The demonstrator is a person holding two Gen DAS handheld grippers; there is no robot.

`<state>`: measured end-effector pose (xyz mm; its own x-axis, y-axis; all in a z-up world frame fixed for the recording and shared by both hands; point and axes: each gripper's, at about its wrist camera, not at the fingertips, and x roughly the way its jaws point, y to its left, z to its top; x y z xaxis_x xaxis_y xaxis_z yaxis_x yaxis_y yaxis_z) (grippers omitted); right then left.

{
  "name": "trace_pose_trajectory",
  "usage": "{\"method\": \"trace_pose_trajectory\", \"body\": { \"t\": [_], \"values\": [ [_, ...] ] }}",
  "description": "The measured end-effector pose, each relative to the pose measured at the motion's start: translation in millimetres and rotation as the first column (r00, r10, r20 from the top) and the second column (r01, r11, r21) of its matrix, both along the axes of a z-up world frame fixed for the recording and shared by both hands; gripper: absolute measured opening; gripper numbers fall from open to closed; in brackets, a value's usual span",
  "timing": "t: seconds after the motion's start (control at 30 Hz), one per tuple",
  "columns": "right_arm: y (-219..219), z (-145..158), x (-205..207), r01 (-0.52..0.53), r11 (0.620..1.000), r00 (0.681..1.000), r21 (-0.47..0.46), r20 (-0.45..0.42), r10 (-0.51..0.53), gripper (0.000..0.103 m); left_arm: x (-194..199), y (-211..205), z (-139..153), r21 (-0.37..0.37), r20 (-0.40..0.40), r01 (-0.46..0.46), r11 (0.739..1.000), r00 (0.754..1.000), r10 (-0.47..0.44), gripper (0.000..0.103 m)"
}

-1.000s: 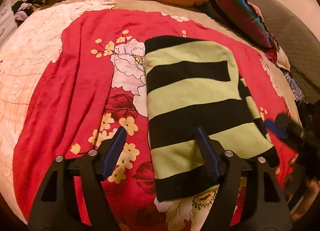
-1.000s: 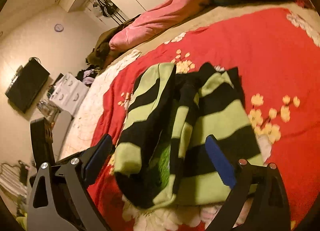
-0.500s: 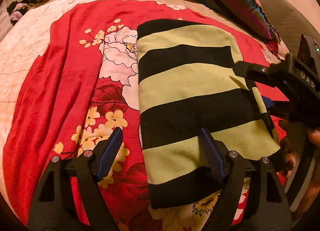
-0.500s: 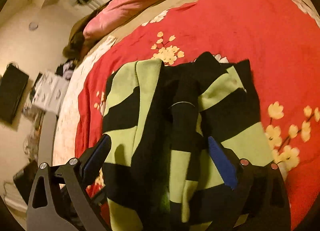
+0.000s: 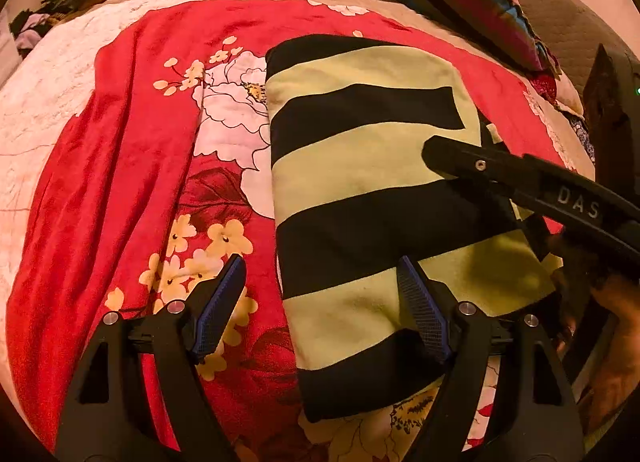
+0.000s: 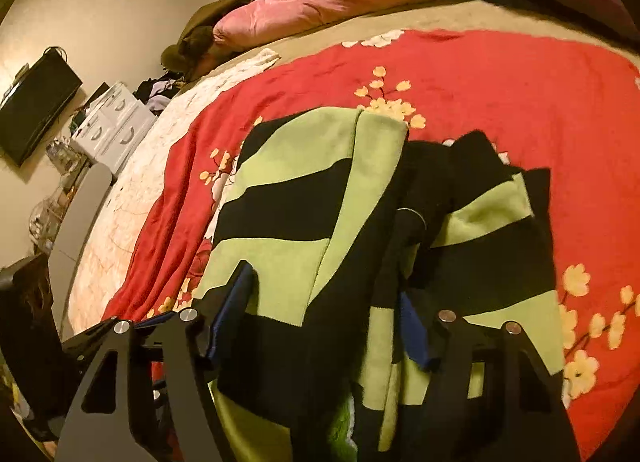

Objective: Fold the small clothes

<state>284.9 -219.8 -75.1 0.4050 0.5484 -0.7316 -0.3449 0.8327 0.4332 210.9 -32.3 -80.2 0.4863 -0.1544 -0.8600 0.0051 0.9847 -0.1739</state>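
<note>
The folded green-and-black striped garment (image 5: 372, 197) lies on the red floral blanket (image 5: 132, 165). The left claw (image 5: 320, 302) is spread above it; the right claw (image 6: 328, 314) straddles its folded layers, also spread.

The right claw (image 6: 324, 318) sits so deep in the striped sweater (image 6: 304, 221) that its fingertips are buried. From the left, its arm covers the sweater's right edge, and the bedspread (image 5: 120, 165) runs off-frame.
</note>
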Motion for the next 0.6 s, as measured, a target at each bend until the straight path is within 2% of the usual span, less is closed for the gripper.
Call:
{"method": "trace_pose_trajectory", "body": {
  "t": [0.1,0.17,0.2,0.23,0.27,0.33,0.47,0.6],
  "values": [
    [8.2,6.8,-4.3,-0.019,0.999,0.999,-0.042,0.040,0.021,0.065,0.5,0.8,0.0,-0.005,-0.003,-0.005,1.000,1.000,0.005,0.071],
    [8.7,9.2,-5.9,-0.023,0.999,0.998,-0.046,0.056,0.026,0.044,0.7,-0.3,0.9,0.005,-0.002,0.000,1.000,1.000,0.000,0.071],
    [7.6,10.8,-6.4,-0.020,0.999,0.998,-0.047,0.059,0.023,0.039,0.9,-1.2,1.6,0.010,-0.002,0.003,1.000,1.000,-0.003,0.070],
    [5.8,13.3,-6.7,-0.018,0.999,0.998,-0.043,0.064,0.020,0.027,1.0,-2.1,3.0,0.016,-0.002,0.006,1.000,1.000,-0.005,0.069],
    [1.7,18.9,-8.1,-0.018,1.000,0.997,-0.010,0.073,0.018,0.021,0.8,-2.7,5.2,0.021,0.002,0.007,1.000,1.000,-0.007,0.068],
    [-3.7,31.2,-11.9,-0.024,0.998,0.995,0.052,0.098,0.019,0.019,0.4,-3.6,10.9,0.014,0.011,0.012,1.000,1.000,-0.012,0.068],
    [-3.6,65.5,-28.4,-0.078,0.997,0.974,0.024,0.215,0.071,0.019,-1.4,-13.9,27.8,0.033,0.040,0.043,0.999,0.998,-0.044,0.067],
    [-20.8,83.0,-36.0,-0.065,0.998,0.963,0.005,0.263,0.062,0.019,-3.6,-27.1,41.6,0.004,0.071,0.079,0.997,0.994,-0.079,0.067]
  ]
}}
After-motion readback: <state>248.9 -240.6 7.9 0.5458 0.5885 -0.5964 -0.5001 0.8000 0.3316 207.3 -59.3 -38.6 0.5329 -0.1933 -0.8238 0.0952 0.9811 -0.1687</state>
